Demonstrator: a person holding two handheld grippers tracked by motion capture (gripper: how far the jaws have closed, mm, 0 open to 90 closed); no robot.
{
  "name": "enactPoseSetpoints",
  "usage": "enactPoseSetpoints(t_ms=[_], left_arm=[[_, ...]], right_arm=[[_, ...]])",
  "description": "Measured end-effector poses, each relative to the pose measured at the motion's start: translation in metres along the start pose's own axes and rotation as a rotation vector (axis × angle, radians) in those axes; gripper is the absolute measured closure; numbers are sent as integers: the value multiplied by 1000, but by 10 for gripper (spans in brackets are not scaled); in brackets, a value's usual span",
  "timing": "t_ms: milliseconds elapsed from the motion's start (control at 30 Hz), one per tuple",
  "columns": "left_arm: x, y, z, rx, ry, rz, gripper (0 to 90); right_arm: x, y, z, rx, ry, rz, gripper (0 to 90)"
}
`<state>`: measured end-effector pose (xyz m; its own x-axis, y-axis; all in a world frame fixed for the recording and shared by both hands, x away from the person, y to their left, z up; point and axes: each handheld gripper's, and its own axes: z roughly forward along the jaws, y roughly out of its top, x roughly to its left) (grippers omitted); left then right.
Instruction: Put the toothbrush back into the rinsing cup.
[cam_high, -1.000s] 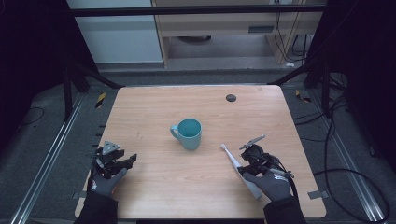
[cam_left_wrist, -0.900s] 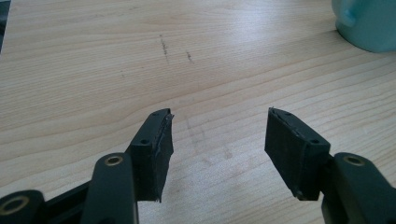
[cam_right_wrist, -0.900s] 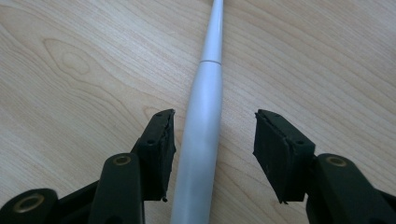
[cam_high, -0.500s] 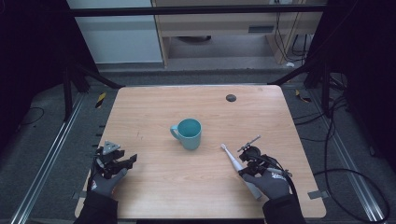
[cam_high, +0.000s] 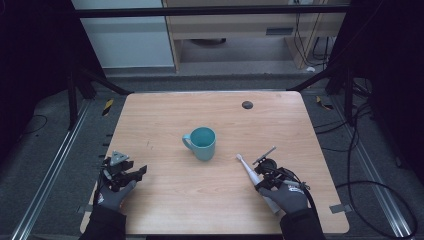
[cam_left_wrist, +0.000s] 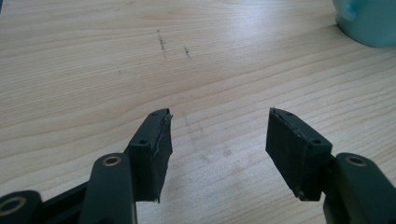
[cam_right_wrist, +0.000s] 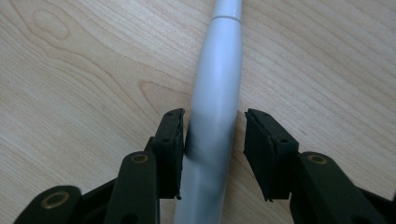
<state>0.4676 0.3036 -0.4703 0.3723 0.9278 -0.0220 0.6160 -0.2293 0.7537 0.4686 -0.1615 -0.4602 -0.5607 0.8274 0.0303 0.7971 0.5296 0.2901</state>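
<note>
A white electric toothbrush (cam_high: 246, 169) lies flat on the wooden table (cam_high: 200, 215) at the right, head pointing toward a teal mug (cam_high: 202, 143) in the middle. My right gripper (cam_high: 260, 176) straddles the toothbrush handle (cam_right_wrist: 217, 88). One pad (cam_right_wrist: 169, 144) touches the handle, while a narrow gap shows at the other, so the jaws are still open. My left gripper (cam_high: 133, 175) rests low over bare wood at the table's left front, open and holding nothing. In the left gripper view (cam_left_wrist: 217, 133) the mug (cam_left_wrist: 369, 21) sits far off at the upper right.
A small black round disc (cam_high: 247, 104) lies near the table's far edge. The table drops off to a dark floor with rails and cables on both sides. Bare wood stretches between the mug and both grippers.
My right gripper has shifted slightly left and down onto the toothbrush handle, and its jaws have narrowed around it. The left gripper and the mug have not moved.
</note>
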Motion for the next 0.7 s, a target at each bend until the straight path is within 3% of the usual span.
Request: enactPoseSetpoints(t_ms=[200, 700], left_arm=[[0, 0, 0, 2, -1, 1, 396], [1, 0, 0, 3, 2, -1, 395]], right_arm=[[1, 0, 6, 23, 15, 10, 623], [-4, -2, 4, 0, 3, 45, 662]])
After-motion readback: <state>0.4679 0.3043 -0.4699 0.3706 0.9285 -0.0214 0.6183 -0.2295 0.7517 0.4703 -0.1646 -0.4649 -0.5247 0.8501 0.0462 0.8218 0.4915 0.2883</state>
